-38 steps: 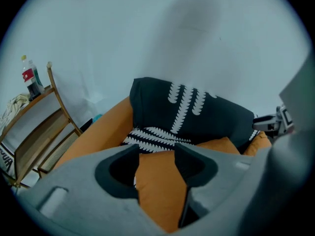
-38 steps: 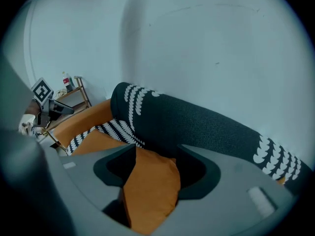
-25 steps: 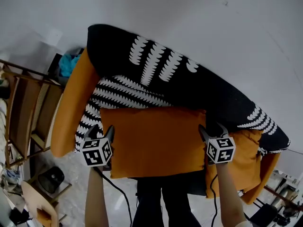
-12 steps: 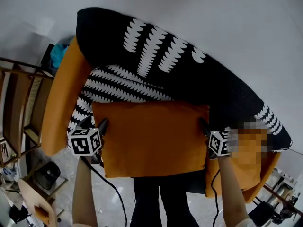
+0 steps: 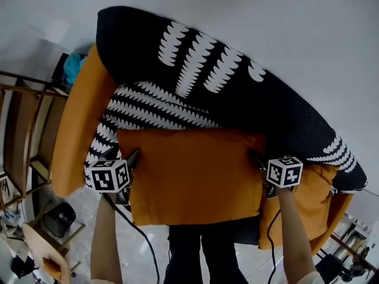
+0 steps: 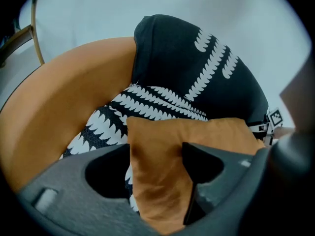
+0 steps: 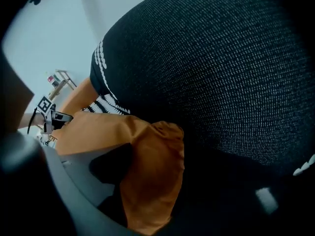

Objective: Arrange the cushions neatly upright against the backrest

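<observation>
Cushion, orange, sits across the seat with its far edge touching the throw-covered backrest. The left gripper straddles its left edge and the right gripper its right edge. Both pairs of jaws have just been opening and stand spread, with cushion fabric between them. To the left, a strip of patterned seat lies bare up to the orange armrest. On the right, the edge lies just beside a second orange cushion.
</observation>
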Motion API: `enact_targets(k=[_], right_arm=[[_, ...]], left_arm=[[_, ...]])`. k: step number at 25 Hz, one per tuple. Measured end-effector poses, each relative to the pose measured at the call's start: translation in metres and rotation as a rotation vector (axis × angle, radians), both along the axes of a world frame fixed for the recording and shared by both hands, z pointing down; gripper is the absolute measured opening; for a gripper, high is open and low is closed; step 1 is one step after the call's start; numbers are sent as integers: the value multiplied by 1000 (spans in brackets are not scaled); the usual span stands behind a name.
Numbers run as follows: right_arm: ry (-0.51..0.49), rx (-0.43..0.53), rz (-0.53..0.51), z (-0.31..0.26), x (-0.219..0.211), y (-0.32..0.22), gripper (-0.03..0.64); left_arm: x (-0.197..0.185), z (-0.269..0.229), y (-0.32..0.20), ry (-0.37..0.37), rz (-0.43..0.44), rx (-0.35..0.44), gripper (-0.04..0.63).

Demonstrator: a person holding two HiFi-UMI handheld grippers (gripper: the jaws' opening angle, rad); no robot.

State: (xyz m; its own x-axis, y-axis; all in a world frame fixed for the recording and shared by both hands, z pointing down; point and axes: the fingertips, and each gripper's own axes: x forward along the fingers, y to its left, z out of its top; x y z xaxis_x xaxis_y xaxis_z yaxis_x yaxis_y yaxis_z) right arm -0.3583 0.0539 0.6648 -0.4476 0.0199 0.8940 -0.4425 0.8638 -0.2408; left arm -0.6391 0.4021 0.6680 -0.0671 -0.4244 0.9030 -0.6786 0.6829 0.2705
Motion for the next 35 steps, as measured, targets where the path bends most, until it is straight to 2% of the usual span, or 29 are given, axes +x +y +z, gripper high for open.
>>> enact_targets(k=[2, 10, 15, 18, 22, 28, 35], right_arm=[[8, -25, -1, 6, -2, 0, 362], [4, -175, -6, 11, 0, -1, 354], [7, -211, -6, 13, -4, 5, 324], [18, -214, -15, 13, -5, 10, 276], [20, -174, -43, 11, -7, 16, 215], [29, -66, -84, 3, -11, 21, 149], [-23, 29, -99, -39, -6, 35, 95]], left_arm=[[-3, 5, 3, 22, -10, -1, 358], [4, 11, -3, 113, -30, 38, 385], [8, 12, -5, 113, -21, 60, 327], [11, 12, -9, 127, 1, 50, 291], [16, 11, -11, 123, 30, 28, 257], [17, 5, -12, 47, 83, 7, 214], [27, -30, -2, -6, 138, -13, 181]])
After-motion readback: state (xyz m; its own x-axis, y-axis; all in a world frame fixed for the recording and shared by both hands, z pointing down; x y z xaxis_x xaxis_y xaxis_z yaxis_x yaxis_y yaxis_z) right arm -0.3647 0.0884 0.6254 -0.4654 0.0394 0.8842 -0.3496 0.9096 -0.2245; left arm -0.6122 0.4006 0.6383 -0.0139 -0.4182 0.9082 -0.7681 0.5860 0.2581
